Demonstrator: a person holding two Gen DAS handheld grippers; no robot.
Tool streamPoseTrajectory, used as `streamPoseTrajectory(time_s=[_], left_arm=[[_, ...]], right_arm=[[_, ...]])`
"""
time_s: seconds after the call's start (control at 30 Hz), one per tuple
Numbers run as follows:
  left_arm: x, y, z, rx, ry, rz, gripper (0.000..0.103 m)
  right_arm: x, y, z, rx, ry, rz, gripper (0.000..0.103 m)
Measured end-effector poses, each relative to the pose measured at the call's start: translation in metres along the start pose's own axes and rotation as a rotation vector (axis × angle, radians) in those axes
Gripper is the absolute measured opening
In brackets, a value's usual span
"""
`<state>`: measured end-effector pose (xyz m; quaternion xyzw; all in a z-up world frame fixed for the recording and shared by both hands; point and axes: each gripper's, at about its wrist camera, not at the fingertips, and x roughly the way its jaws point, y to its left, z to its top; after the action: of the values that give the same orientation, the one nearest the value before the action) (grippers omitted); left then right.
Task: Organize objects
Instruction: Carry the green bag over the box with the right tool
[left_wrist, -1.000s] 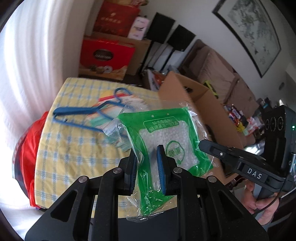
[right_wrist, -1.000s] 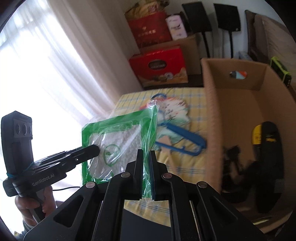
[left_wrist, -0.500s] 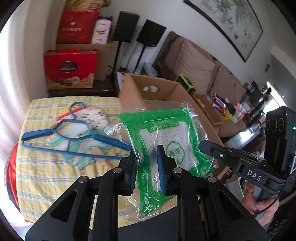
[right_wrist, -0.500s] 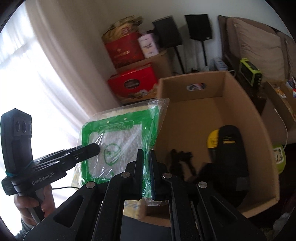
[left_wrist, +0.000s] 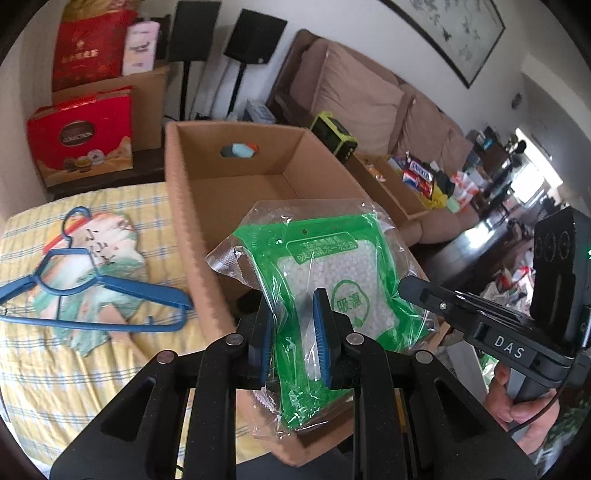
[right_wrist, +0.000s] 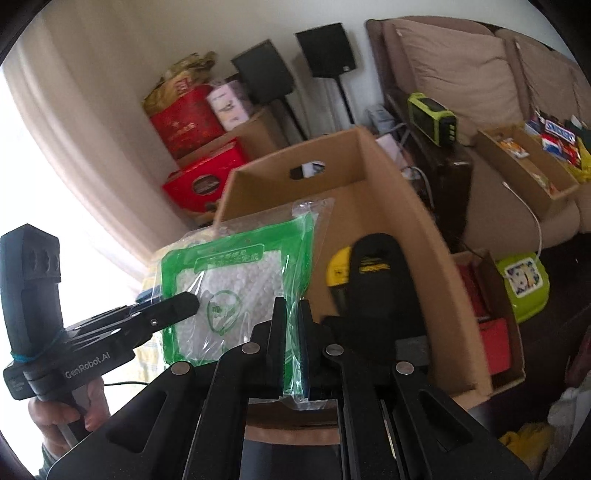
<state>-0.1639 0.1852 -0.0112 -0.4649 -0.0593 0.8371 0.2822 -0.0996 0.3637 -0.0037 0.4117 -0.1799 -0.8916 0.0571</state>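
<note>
So the cardboard box (left_wrist: 236, 177) sat open beside the tabletop (left_wrist: 74, 369), where a blue hanger (left_wrist: 92, 299) lay. The green desiccant bag (left_wrist: 325, 280) hung upright over the box's near end, long axis vertical. Left claw (left_wrist: 293, 332) was pinching its lower edge, right claw (right_wrist: 291, 325) clamped on its side edge. Looked to me like straight down was the drop.

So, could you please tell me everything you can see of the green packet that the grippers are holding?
The green packet is a flat plastic pouch with a clear window showing small white beads, printed Chinese text and a round logo, inside a crinkly transparent outer wrap. It is held upright in the air over the open cardboard box. The left gripper pinches its lower part and the right gripper clamps one side edge.
</note>
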Motion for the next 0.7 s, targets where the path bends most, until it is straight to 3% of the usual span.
streamPoseTrajectory(time_s=[0.33, 0.43, 0.5, 0.63, 0.7], left_arm=[[0.036, -0.013, -0.010, 0.043, 0.072, 0.031, 0.021], [0.042, -0.012, -0.014, 0.034, 0.101, 0.045, 0.023], [0.042, -0.010, -0.015, 0.025, 0.105, 0.050, 0.035], [0.035, -0.005, -0.016, 0.007, 0.094, 0.025, 0.036], [0.028, -0.004, -0.014, 0.006, 0.078, 0.025, 0.042]], right_arm=[[0.022, -0.033, -0.010, 0.042, 0.044, -0.044, 0.005], [0.032, -0.040, -0.013, 0.026, 0.061, -0.125, 0.005], [0.035, -0.045, -0.013, 0.037, 0.065, -0.135, 0.005], [0.032, -0.049, -0.015, 0.045, 0.055, -0.124, 0.007], [0.029, -0.048, -0.014, 0.045, 0.047, -0.113, 0.008]])
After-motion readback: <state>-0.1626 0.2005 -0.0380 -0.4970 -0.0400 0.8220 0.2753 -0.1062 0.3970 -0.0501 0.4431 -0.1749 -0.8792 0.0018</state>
